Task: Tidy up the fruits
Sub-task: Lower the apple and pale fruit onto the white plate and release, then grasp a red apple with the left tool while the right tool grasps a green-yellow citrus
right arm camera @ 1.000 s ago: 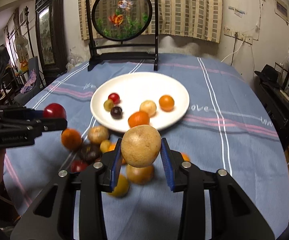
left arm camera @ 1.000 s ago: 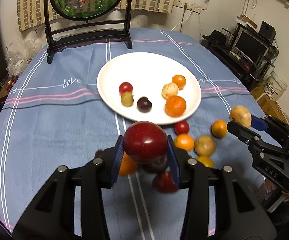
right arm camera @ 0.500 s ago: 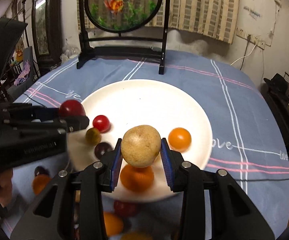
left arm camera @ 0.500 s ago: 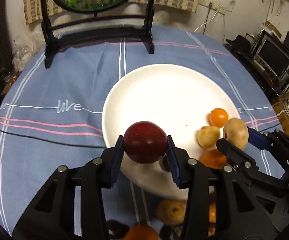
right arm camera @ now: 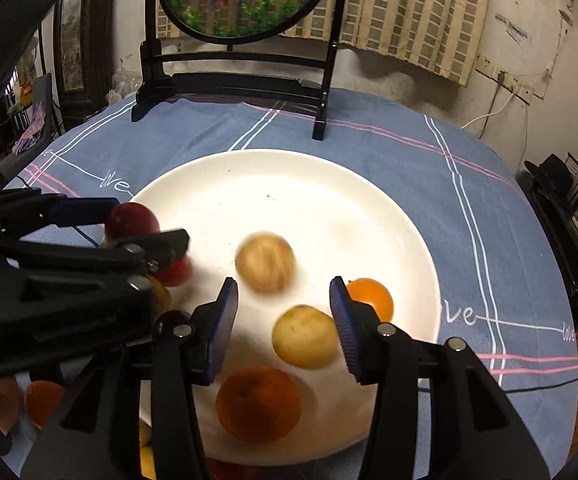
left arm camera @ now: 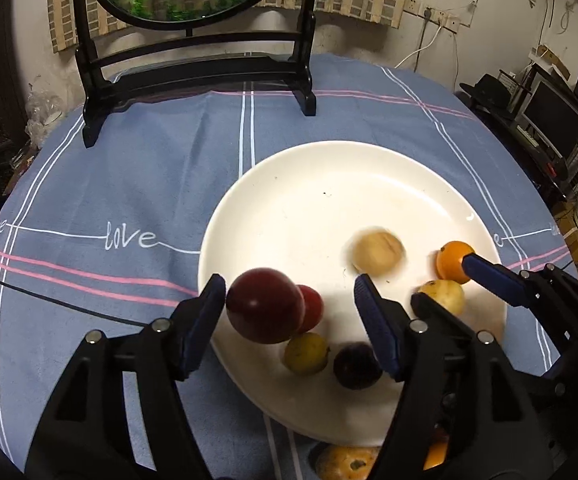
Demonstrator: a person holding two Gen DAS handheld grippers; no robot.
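A white plate (left arm camera: pixel 329 184) (right arm camera: pixel 289 184) sits on the blue cloth. My left gripper (left arm camera: pixel 291 308) is open over the plate's near-left part; a dark red fruit (left arm camera: pixel 265 306) (right arm camera: pixel 131 220) lies loose beside its left finger, apart from the right finger. My right gripper (right arm camera: pixel 283 314) is open over the plate. A tan fruit (right arm camera: pixel 265 262) (left arm camera: pixel 377 252), blurred with motion, lies free on the plate beyond its fingers. Other fruits on the plate: a red one (left arm camera: pixel 313 308), a yellow-green one (left arm camera: pixel 305 354), a dark purple one (left arm camera: pixel 357 366), two orange ones (right arm camera: pixel 371 298) (right arm camera: pixel 259 402) and a pale yellow one (right arm camera: pixel 305 336).
A black stand with a round painted screen (left arm camera: pixel 193 60) (right arm camera: pixel 237 80) stands on the table behind the plate. Several fruits lie on the cloth near the plate's front edge (left arm camera: pixel 345 462) (right arm camera: pixel 43 402). A shelf with monitors (left arm camera: pixel 549 120) stands off the table's right side.
Both grippers moved forward over the plate and opened. The right gripper let go of the tan fruit, which now moves on the plate. The left gripper's fingers spread away from the dark red fruit.
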